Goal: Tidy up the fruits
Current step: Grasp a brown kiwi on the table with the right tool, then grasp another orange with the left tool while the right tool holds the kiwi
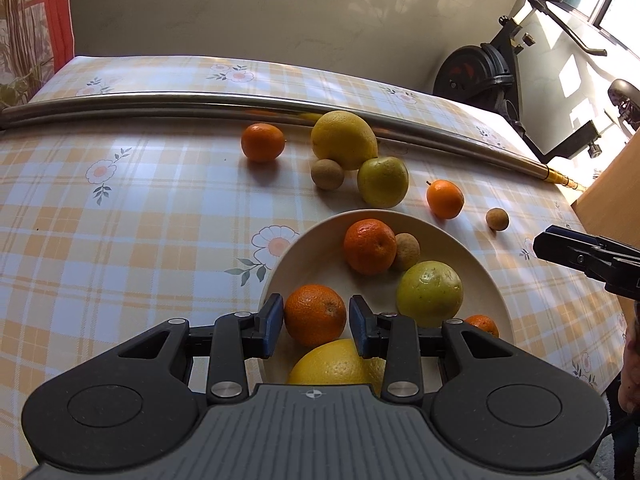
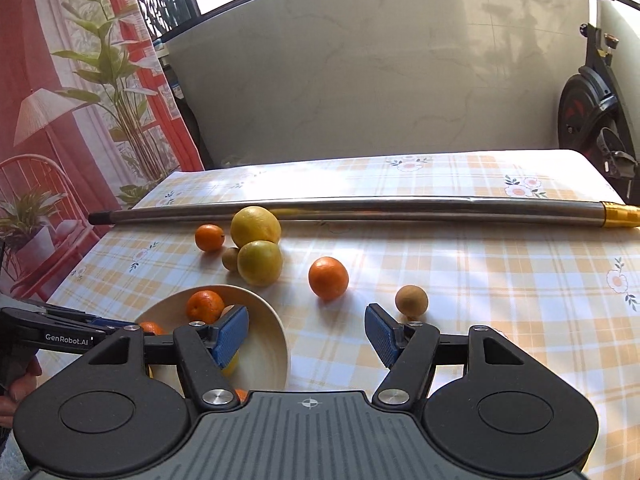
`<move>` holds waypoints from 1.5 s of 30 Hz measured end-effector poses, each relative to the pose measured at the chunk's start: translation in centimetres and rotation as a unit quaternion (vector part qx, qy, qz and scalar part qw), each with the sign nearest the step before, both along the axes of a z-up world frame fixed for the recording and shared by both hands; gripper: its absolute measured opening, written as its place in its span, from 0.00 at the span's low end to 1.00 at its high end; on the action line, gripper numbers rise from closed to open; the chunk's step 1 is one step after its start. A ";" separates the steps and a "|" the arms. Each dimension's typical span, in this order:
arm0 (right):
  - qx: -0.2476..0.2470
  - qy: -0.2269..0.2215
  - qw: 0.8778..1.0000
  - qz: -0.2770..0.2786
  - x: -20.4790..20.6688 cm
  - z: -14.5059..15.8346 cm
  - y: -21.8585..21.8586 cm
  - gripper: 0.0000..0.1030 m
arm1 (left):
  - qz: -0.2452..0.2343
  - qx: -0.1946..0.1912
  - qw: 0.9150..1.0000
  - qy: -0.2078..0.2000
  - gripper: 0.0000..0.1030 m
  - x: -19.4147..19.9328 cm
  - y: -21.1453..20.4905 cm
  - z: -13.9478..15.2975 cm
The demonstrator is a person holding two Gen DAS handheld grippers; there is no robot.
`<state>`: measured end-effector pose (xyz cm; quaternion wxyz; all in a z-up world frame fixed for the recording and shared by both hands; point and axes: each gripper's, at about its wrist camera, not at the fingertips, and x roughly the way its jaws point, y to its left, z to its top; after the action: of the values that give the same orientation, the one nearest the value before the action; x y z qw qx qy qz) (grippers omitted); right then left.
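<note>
A cream bowl (image 1: 316,258) (image 2: 266,346) holds a mandarin (image 1: 370,246), a small brown fruit (image 1: 407,252), a green citrus (image 1: 430,294), a big yellow citrus (image 1: 336,362) and a small orange (image 1: 482,325). My left gripper (image 1: 316,326) is shut on an orange (image 1: 315,314) (image 2: 151,327) over the bowl's near side. Loose on the table lie a mandarin (image 1: 262,142), a large yellow citrus (image 1: 344,140), a green citrus (image 1: 383,182), a brown fruit (image 1: 327,174), another mandarin (image 2: 328,278) and a small brown fruit (image 2: 411,300). My right gripper (image 2: 307,334) (image 1: 554,244) is open and empty, just right of the bowl.
A long metal pole (image 1: 200,100) (image 2: 360,206) lies across the checked tablecloth behind the fruits. An exercise bike (image 1: 480,76) stands beyond the table's far right corner. A wooden panel (image 1: 612,184) borders the right side, and a printed curtain (image 2: 80,120) hangs at the left.
</note>
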<state>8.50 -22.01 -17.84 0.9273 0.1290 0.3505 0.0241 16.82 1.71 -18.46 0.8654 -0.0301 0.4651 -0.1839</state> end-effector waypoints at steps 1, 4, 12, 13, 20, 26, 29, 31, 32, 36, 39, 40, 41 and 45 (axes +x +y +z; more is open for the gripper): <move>0.000 0.001 1.000 -0.002 0.0 -0.1 -0.1 0.60 | 0.004 -0.002 1.000 -0.004 0.37 -0.1 0.2 0.3; 0.001 0.003 1.000 -0.010 -0.1 -0.3 -0.6 0.60 | 0.017 -0.004 1.000 -0.013 0.37 -0.2 0.7 1.0; -0.029 0.008 0.999 -0.028 0.2 -1.2 -1.6 0.55 | 0.062 -0.018 0.996 -0.055 0.37 0.0 2.5 3.3; -0.038 0.010 0.999 -0.031 0.4 -1.5 -1.8 0.54 | 0.069 -0.020 0.996 -0.061 0.37 0.1 2.7 3.6; -0.065 -0.004 0.996 -0.057 1.8 -3.5 -3.3 0.49 | 0.103 -0.024 0.990 -0.094 0.37 0.9 3.1 4.8; -0.093 -0.029 0.994 -0.046 3.0 -5.3 -2.9 0.47 | 0.108 -0.016 0.989 -0.101 0.37 1.9 2.6 4.9; -0.091 -0.036 0.994 -0.045 3.3 -6.0 -2.9 0.45 | 0.106 -0.012 0.989 -0.102 0.37 2.3 2.3 4.8; -0.093 -0.036 0.994 -0.046 3.4 -6.5 -2.8 0.41 | 0.104 -0.008 0.989 -0.101 0.37 2.5 2.1 4.7; -0.094 -0.035 0.994 -0.046 3.5 -6.7 -2.8 0.41 | 0.103 -0.006 0.990 -0.101 0.37 2.6 2.1 4.6; -0.093 -0.032 0.994 -0.048 3.8 -7.1 -2.8 0.34 | 0.100 -0.001 0.990 -0.099 0.37 3.0 1.8 4.4; -0.095 -0.028 0.994 -0.047 4.1 -7.3 -2.7 0.33 | 0.098 -0.002 0.991 -0.094 0.37 3.4 1.4 4.2; -0.096 -0.025 0.994 -0.049 4.2 -7.3 -2.7 0.31 | 0.098 -0.003 0.991 -0.093 0.37 3.5 1.4 4.1; -0.097 -0.022 0.994 -0.052 4.3 -7.4 -2.7 0.30 | 0.098 -0.005 0.991 -0.091 0.37 3.7 1.2 4.0; -0.092 -0.022 0.994 -0.056 4.3 -7.6 -2.9 0.24 | 0.098 -0.012 0.992 -0.081 0.37 4.3 0.9 3.8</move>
<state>12.76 -24.88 -25.42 0.9425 0.0623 0.3234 -0.0574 21.09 2.66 -14.67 0.9136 -0.0709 0.3862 -0.1054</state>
